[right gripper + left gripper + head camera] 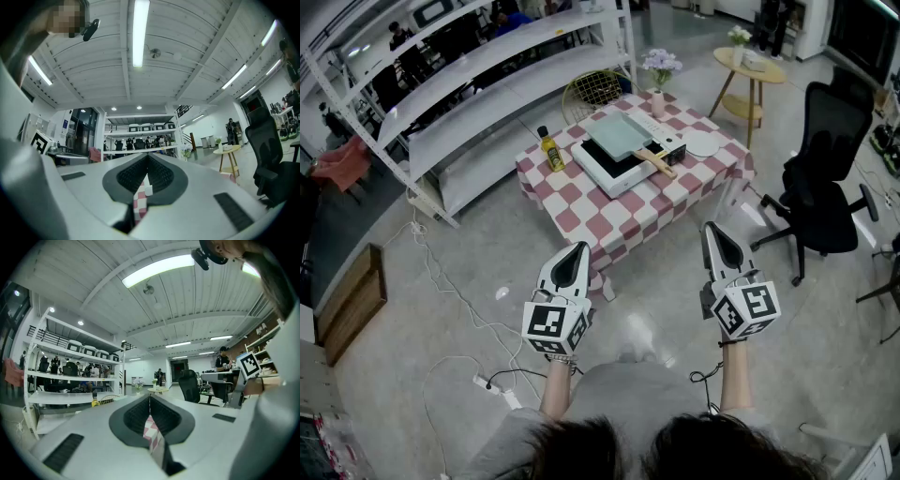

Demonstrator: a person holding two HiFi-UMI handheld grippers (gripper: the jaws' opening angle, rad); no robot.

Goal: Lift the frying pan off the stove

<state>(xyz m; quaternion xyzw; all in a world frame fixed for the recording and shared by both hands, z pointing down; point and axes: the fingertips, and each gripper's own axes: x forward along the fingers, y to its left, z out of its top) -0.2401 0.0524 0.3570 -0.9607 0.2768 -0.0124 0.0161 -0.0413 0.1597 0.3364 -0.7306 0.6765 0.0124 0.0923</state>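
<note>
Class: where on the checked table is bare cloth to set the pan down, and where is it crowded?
Free: the near strip of tablecloth, in front of stove and bottle. Crowded: far side, around frying pan, vase and plate.

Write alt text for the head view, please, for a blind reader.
A person holds the left gripper and right gripper, both shut and empty, short of a checkered table. On it a pan sits on a stove, beside a bottle, vase and plate.

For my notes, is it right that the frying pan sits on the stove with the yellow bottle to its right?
Not quite: the head view shows the yellow bottle to the left of the stove, not its right. The frying pan does sit on the stove.
</note>
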